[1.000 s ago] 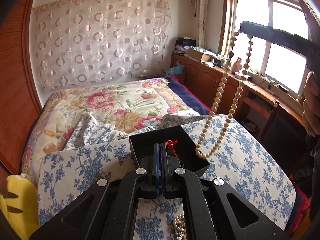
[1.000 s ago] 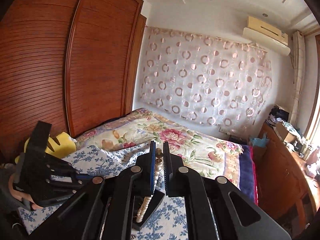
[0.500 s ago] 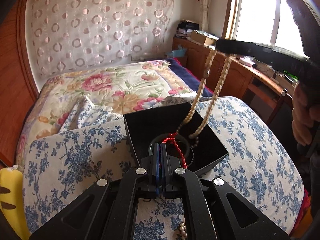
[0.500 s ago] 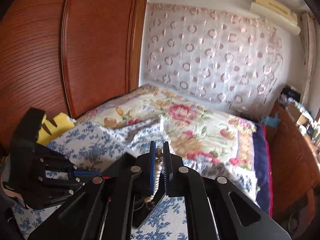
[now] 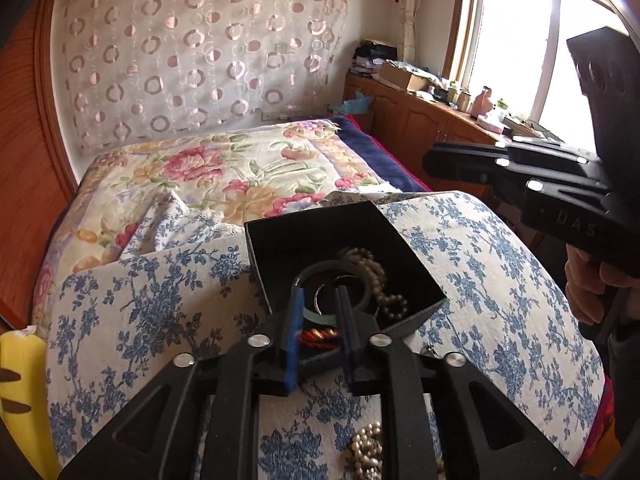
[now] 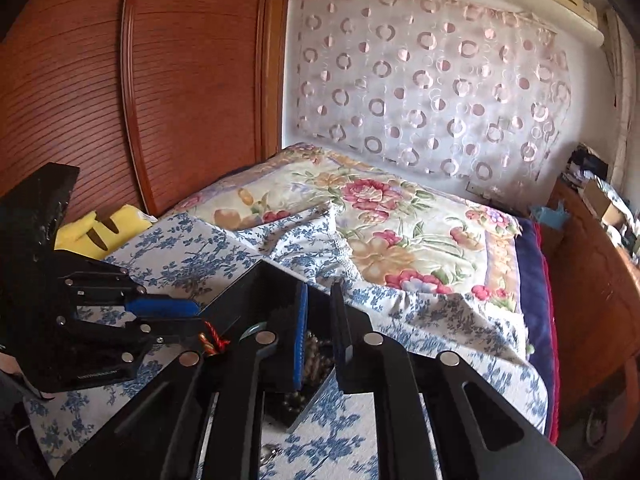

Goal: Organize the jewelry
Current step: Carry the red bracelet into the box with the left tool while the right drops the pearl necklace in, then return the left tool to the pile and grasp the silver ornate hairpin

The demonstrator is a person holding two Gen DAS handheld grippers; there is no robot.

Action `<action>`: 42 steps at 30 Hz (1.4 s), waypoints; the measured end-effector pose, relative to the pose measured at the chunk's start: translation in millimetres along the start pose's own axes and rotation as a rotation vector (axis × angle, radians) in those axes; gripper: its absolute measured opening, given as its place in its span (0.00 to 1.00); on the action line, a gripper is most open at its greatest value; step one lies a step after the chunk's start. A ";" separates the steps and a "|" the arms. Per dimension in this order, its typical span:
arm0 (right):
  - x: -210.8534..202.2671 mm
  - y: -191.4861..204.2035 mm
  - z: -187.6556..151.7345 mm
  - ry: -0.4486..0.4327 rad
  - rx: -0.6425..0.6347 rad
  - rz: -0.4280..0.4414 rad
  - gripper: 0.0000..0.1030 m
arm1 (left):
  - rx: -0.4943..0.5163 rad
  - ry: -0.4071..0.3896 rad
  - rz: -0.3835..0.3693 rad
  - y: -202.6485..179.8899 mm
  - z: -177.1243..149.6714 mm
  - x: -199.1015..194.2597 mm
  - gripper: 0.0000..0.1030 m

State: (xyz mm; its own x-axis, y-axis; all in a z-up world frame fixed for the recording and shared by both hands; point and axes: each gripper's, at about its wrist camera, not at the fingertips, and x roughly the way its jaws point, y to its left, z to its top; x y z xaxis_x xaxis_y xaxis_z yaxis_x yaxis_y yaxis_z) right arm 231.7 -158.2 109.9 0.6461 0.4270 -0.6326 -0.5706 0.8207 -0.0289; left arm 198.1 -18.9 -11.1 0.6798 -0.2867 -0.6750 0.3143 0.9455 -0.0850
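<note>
A black open box (image 5: 320,236) sits on the blue-flowered cloth (image 5: 500,280). Inside lie a bead necklace (image 5: 380,280), a green bangle (image 5: 320,314) and a red-orange cord piece (image 5: 320,335). My left gripper (image 5: 320,300) is open just above the box's near edge, empty. My right gripper (image 6: 319,300) is open over the box (image 6: 260,284), with the beads (image 6: 312,360) lying below it. The right gripper also shows at the right of the left wrist view (image 5: 520,176), and the left gripper at the left of the right wrist view (image 6: 168,312).
More pearl beads (image 5: 366,452) lie on the cloth in front of the box. A small metal piece (image 5: 430,348) lies beside the box. A yellow plush (image 5: 20,380) is at the left edge. A floral bed (image 5: 240,168) lies behind, wooden cabinets (image 5: 420,120) to the right.
The right gripper lowered the bead necklace into the box and opened, letting it go. The left gripper opened and released the red cord piece into the box.
</note>
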 end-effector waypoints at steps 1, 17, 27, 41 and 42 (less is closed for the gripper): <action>-2.3 1.4 -4.1 0.001 0.004 0.000 0.13 | 0.002 -0.003 0.003 -0.3 -2.0 -3.3 0.19; -40.7 42.9 -109.8 0.060 0.083 0.042 0.13 | -0.030 0.020 0.014 -11.0 -72.9 -44.7 0.37; -41.4 74.1 -161.7 0.128 0.102 0.071 0.33 | -0.081 0.092 -0.012 -11.7 -115.6 -43.5 0.38; -58.6 75.8 -179.4 0.119 0.137 0.071 0.33 | -0.194 0.152 -0.114 -16.9 -134.3 -28.8 0.25; -58.6 75.0 -179.7 0.119 0.139 0.070 0.33 | -0.198 0.150 -0.115 -17.0 -134.3 -28.9 0.23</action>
State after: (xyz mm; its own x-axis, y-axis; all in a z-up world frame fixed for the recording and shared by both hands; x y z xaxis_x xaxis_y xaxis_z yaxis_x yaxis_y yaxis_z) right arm 60.0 -190.0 5.7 0.5379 0.4440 -0.7166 -0.5315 0.8384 0.1205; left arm 84.1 -6.0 -88.5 0.5364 -0.3819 -0.7526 0.2381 0.9240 -0.2992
